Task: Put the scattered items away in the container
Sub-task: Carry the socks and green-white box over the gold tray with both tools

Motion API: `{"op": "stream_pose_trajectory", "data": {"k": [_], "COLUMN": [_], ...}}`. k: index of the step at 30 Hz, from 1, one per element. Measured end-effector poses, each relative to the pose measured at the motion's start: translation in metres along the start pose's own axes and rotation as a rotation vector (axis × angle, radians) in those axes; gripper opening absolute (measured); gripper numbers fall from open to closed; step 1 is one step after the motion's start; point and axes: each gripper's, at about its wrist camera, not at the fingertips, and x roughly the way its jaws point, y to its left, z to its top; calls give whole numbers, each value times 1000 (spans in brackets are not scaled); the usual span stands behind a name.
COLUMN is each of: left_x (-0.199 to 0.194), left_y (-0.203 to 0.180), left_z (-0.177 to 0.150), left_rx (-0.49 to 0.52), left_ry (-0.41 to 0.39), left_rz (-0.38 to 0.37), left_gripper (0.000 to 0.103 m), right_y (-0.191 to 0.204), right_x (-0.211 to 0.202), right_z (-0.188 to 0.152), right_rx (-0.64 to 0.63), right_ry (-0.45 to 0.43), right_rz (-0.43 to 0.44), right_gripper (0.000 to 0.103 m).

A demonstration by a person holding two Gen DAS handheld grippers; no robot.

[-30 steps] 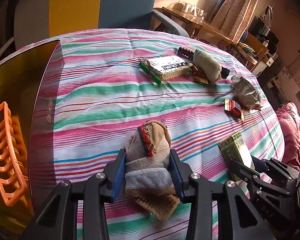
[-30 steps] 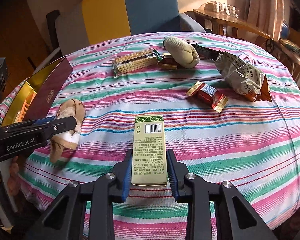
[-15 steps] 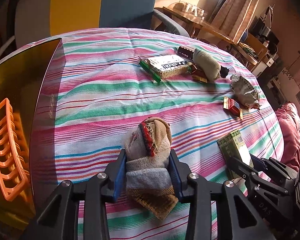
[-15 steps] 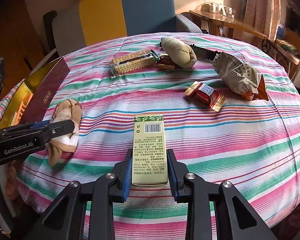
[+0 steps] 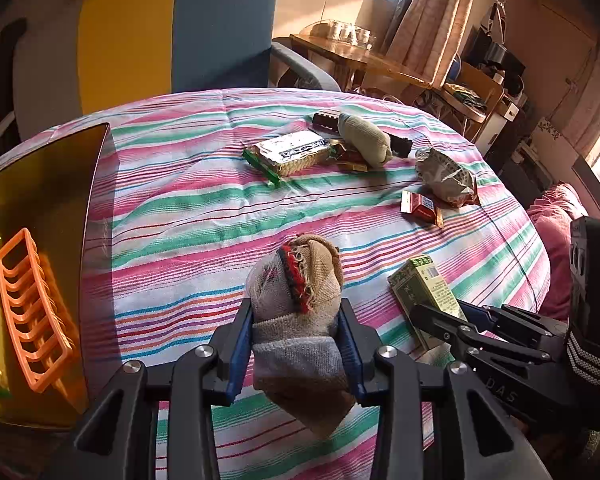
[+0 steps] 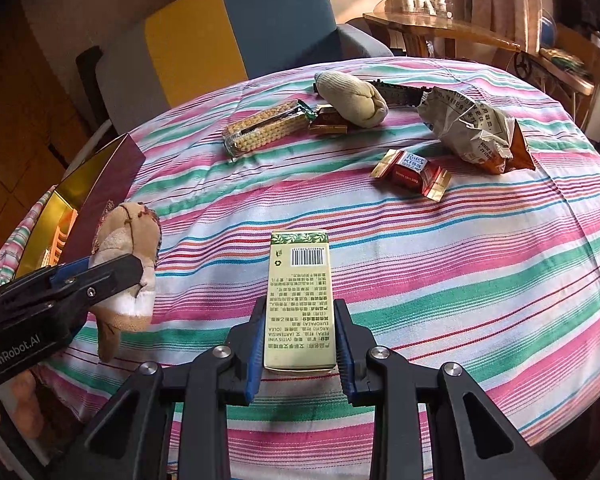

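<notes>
Sock lifted — gold box cut off

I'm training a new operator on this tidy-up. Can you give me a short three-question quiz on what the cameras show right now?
1. True or false: the left gripper holds a sock.
2. What is the right gripper shut on?
A) cracker pack B) green box C) red candy
3. Fill in: the orange rack lies inside the gold ____.

Key: 1 true. 2 B, the green box. 3 box.
</notes>
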Motion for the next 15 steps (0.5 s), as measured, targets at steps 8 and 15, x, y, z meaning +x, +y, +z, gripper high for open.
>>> {"op": "stream_pose_trajectory", "data": {"k": [8,15], "left_x": [-25,-51], "left_y": [14,49], "left_z": [-4,-5], "left_rx": [-20,-95], "left_ry": [-47,-97], "left_rz": [13,63], "left_gripper": [40,40], "right_y": [27,81], "right_x": [-8,-13], "right_z": [3,23], "right_rx": [-25,-119], "right_ry": [-20,-49], "right_rz": [47,134], "right_gripper": [30,30]}}
